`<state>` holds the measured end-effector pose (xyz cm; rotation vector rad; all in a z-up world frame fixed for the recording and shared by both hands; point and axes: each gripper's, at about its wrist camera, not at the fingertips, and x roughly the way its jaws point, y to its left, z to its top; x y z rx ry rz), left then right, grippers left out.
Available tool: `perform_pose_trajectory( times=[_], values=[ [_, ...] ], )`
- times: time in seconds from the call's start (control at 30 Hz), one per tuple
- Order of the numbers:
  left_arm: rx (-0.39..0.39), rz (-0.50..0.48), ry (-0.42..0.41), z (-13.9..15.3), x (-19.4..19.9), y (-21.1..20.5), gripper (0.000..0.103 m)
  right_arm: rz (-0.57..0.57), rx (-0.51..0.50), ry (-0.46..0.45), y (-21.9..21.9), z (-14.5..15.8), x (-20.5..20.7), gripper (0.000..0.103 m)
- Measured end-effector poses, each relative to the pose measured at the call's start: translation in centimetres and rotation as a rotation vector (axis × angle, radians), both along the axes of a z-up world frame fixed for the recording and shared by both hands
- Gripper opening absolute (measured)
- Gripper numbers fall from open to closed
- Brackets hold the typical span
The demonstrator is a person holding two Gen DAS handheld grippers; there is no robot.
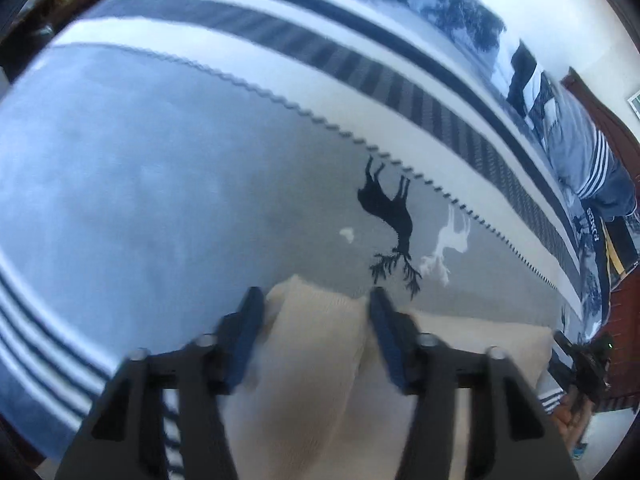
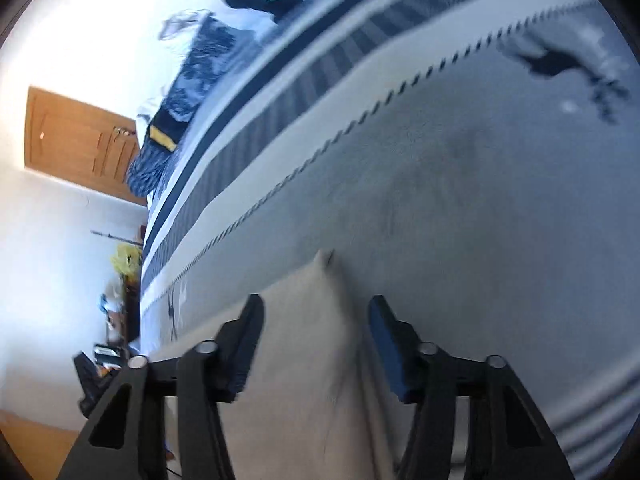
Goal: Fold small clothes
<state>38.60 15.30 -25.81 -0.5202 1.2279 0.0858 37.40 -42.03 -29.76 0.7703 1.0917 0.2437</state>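
A cream cloth [image 1: 320,344] lies on a grey bed blanket [image 1: 160,184] printed with deer. In the left wrist view my left gripper [image 1: 316,300] is open, its blue-padded fingers [image 1: 248,320] straddling a raised corner of the cloth. In the right wrist view the same cream cloth [image 2: 308,340] shows a pointed corner between the fingers [image 2: 384,336] of my right gripper [image 2: 316,308], which is also open. Neither gripper pinches the cloth. The view is blurred by motion.
The blanket has white and dark stripes [image 1: 360,60] along its far side. A pile of dark and white clothes [image 1: 588,168] lies at the bed's end. A wooden door [image 2: 80,136] and a white wall are beyond the bed; clutter sits on the floor [image 2: 108,344].
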Motion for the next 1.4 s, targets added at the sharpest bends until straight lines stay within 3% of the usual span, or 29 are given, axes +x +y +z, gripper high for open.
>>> perform_pose_trajectory(
  times=[0.07, 0.1, 0.13, 0.17, 0.3, 0.37, 0.47, 0.57, 0.63, 0.67, 0.7, 0.73, 0.8, 0.87, 0.97, 1.1, 1.17, 1.23, 1.27, 1.3, 1.33, 1.4],
  values=[
    [0.010, -0.006, 0.019, -0.9, 0.8, -0.2, 0.026, 0.016, 0.019, 0.020, 0.1, -1.4, 1.9, 0.046],
    [0.018, 0.000, 0.020, -1.0, 0.7, 0.0, 0.013, 0.031, 0.029, 0.016, 0.4, -1.7, 2.3, 0.033],
    [0.004, 0.013, 0.011, -1.1, 0.3, 0.3, 0.011, 0.034, 0.019, 0.007, 0.8, -1.8, 2.4, 0.010],
    [-0.023, 0.025, -0.007, -1.0, 0.0, 0.7, 0.005, 0.016, -0.015, 0.002, 1.0, -1.8, 2.3, 0.006],
    [-0.153, 0.151, -0.188, 1.3, -3.9, 3.7, 0.004, -0.041, 0.003, -0.061, 0.9, -0.8, 0.9, 0.005],
    [-0.191, 0.240, -0.219, 1.2, -5.5, 5.8, 0.003, -0.087, 0.017, -0.118, 0.2, 0.8, -0.2, 0.003],
    [-0.219, 0.310, -0.132, -2.5, -5.3, 7.3, 0.002, -0.092, -0.081, -0.120, 0.8, 1.2, -0.2, 0.003],
    [-0.162, 0.282, -0.118, -2.5, -5.4, 5.7, 0.002, -0.072, -0.171, -0.037, 1.9, -1.1, 1.1, 0.004],
    [-0.155, 0.256, -0.154, -0.9, -6.1, 4.9, 0.004, -0.063, -0.174, -0.026, 2.2, -1.2, 1.3, 0.009],
    [-0.122, 0.251, -0.163, 0.1, -6.5, 4.6, 0.009, -0.074, -0.157, -0.032, 1.9, -0.6, 0.9, 0.010],
    [-0.099, 0.246, -0.165, 0.7, -6.8, 4.6, 0.021, -0.085, -0.131, -0.050, 1.6, 0.0, 0.2, 0.026],
    [-0.063, 0.236, -0.165, 1.3, -7.1, 4.4, 0.029, -0.087, -0.109, -0.073, 1.5, 0.5, -0.3, 0.058],
    [0.003, 0.204, -0.160, 2.1, -7.9, 3.8, 0.057, -0.096, -0.091, -0.111, 0.9, 1.6, -2.2, 0.083],
    [0.009, 0.169, -0.140, 1.8, -8.3, 3.2, 0.064, -0.063, -0.054, -0.104, 1.0, 1.5, -3.1, 0.083],
    [-0.063, 0.114, -0.058, -0.9, -7.6, 2.8, 0.065, -0.042, -0.056, -0.045, 0.9, 0.0, -3.3, 0.082],
    [-0.101, 0.082, -0.042, -2.0, -6.1, 2.1, 0.070, -0.023, 0.025, -0.012, 0.7, -1.8, -1.7, 0.071],
    [-0.161, 0.086, -0.053, -2.1, -5.5, 2.0, 0.070, 0.002, 0.059, -0.014, 0.9, -2.2, -0.8, 0.060],
    [-0.184, 0.071, -0.050, -2.3, -5.0, 1.7, 0.070, 0.028, 0.106, 0.010, 1.6, -3.2, -0.1, 0.039],
    [-0.174, 0.062, -0.055, -2.3, -4.9, 1.5, 0.064, 0.043, 0.115, 0.017, 2.0, -3.6, 0.4, 0.034],
    [-0.172, 0.058, -0.064, -2.3, -4.7, 1.2, 0.037, 0.065, 0.119, 0.023, 2.4, -3.9, 0.7, 0.024],
    [-0.182, 0.060, -0.058, -2.4, -4.7, 1.3, 0.021, 0.089, 0.105, 0.033, 2.8, -4.0, 0.8, 0.014],
    [-0.259, 0.097, -0.061, -2.6, -4.9, 2.2, 0.015, 0.111, 0.071, 0.027, 3.3, -3.8, 0.6, 0.012]
  ],
)
